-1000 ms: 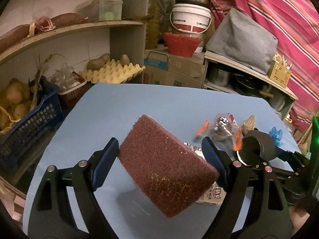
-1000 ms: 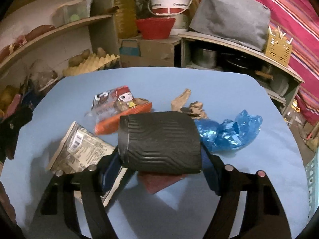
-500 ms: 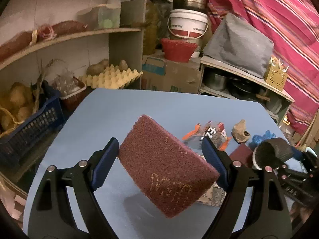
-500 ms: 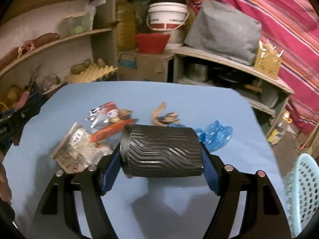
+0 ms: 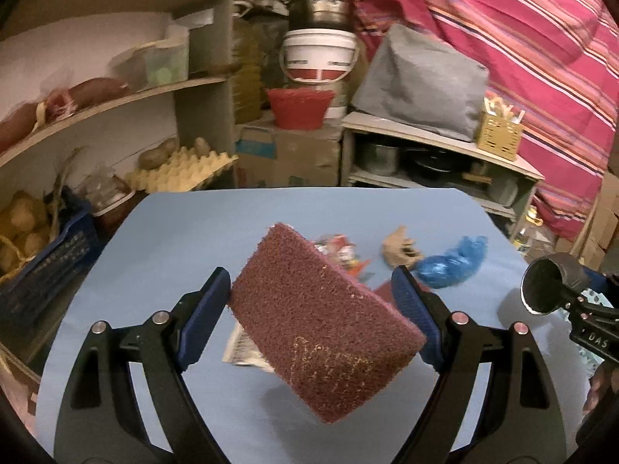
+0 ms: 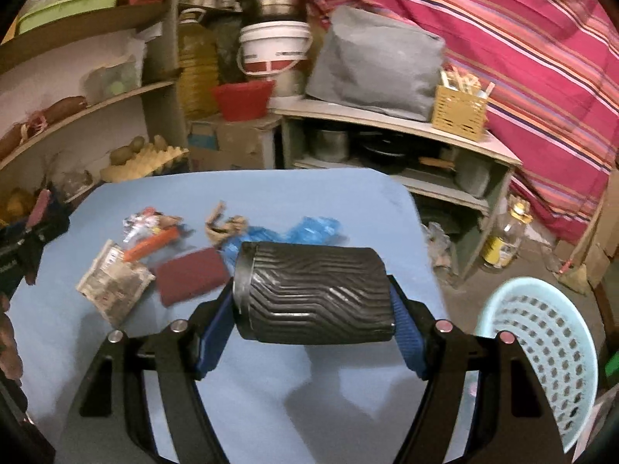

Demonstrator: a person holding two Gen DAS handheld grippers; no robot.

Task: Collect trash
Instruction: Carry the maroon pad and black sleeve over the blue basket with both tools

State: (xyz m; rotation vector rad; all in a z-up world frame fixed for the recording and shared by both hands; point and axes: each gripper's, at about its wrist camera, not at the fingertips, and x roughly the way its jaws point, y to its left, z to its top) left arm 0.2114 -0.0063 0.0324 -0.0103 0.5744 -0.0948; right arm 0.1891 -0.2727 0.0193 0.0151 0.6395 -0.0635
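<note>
My left gripper (image 5: pixel 309 290) is shut on a maroon scouring pad (image 5: pixel 325 332), held tilted above the blue table (image 5: pixel 174 239). A black ribbed cup (image 6: pixel 309 282) lies sideways in my right gripper (image 6: pixel 311 301), which is shut on it above the table's right side. The cup (image 5: pixel 549 282) also shows at the right of the left wrist view. On the table lie a blue plastic bag (image 6: pixel 309 228), crumpled brown paper (image 6: pixel 224 224), a snack wrapper (image 6: pixel 151 228), a flattened packet (image 6: pixel 112 282) and a second maroon pad (image 6: pixel 189 274).
A light-blue perforated basket (image 6: pixel 541 348) stands on the floor right of the table. Shelves with potatoes and an egg tray (image 5: pixel 182 170) lie behind on the left, beside a blue crate (image 5: pixel 46 266). A low shelf of pots (image 6: pixel 387 147) stands behind.
Both grippers have risen and drawn back to the right with their loads. The trash on the table looks farther off, and the basket has come into the right wrist view.
</note>
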